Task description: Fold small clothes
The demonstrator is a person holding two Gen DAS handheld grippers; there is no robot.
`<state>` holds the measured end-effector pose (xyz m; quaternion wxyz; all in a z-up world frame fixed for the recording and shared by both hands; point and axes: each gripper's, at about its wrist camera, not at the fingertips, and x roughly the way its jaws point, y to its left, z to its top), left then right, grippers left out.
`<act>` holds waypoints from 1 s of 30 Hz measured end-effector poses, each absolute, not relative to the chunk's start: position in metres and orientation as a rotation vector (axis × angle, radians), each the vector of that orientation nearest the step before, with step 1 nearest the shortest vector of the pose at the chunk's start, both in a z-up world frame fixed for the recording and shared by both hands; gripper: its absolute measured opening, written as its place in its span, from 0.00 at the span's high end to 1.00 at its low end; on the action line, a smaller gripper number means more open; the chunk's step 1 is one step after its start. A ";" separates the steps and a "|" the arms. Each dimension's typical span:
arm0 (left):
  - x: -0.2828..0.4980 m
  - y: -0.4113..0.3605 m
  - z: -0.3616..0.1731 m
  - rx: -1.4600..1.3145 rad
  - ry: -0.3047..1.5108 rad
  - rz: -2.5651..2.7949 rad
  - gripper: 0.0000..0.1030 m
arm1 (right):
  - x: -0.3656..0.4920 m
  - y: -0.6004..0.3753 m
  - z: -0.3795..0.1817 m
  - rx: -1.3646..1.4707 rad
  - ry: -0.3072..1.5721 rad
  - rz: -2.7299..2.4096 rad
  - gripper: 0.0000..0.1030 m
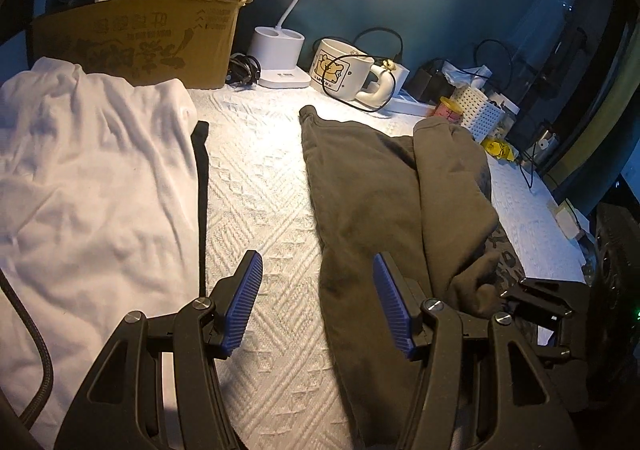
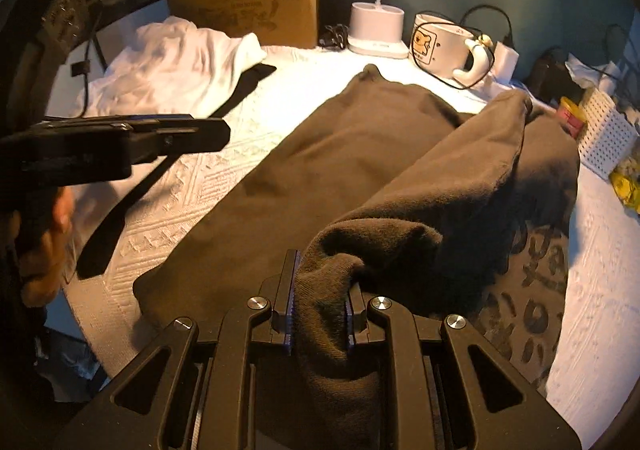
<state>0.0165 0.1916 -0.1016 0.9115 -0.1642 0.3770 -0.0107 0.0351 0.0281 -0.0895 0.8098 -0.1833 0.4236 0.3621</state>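
- Two garments on the white textured cover (image 1: pixel 260 209): a brown-grey garment (image 1: pixel 360 189) at centre-right of my left wrist view, a white garment (image 1: pixel 92 169) at left of that view.
- My left gripper (image 1: pixel 318 304) is released: blue pads (image 1: pixel 244 302) stand well apart, nothing between them, over the bare cover beside the brown-grey garment's left edge.
- My right gripper (image 2: pixel 320 306) is clenched on a bunched fold of the brown-grey garment (image 2: pixel 320 169), lower centre of the right wrist view; cloth fills the gap between the pads.
- That fold runs from my right claw up to the upper right of the frame, lying over the rest of the garment.
- A patterned grey fabric (image 2: pixel 532 290) with dark lettering shows under the garment at lower right; the letters are not readable.
- A dark strip (image 1: pixel 202 177) lies along the white garment's right edge.
- Cardboard box (image 1: pixel 152 37) at upper left of the left view: dark printed characters, upside down, not legible to me.
- Cream mug (image 1: pixel 344 67) at upper centre: a cartoon bear panel with small lettering beneath, too small to read; a black cable loops over it.
- White lamp base (image 1: pixel 278 49) sits between box and mug.
- Perforated white basket (image 1: pixel 482 113) at upper right.
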 end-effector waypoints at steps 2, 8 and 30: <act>0.014 0.191 -0.101 -0.337 0.778 -0.016 0.44 | 0.034 0.026 -0.088 -0.367 0.922 0.792 0.77; 0.009 0.183 -0.096 -0.323 0.778 -0.019 0.44 | 0.022 0.011 -0.069 -0.321 0.906 0.828 0.72; 0.043 0.068 -0.066 -0.085 0.800 -0.162 0.44 | 0.058 -0.127 -0.069 -0.113 0.920 0.556 0.61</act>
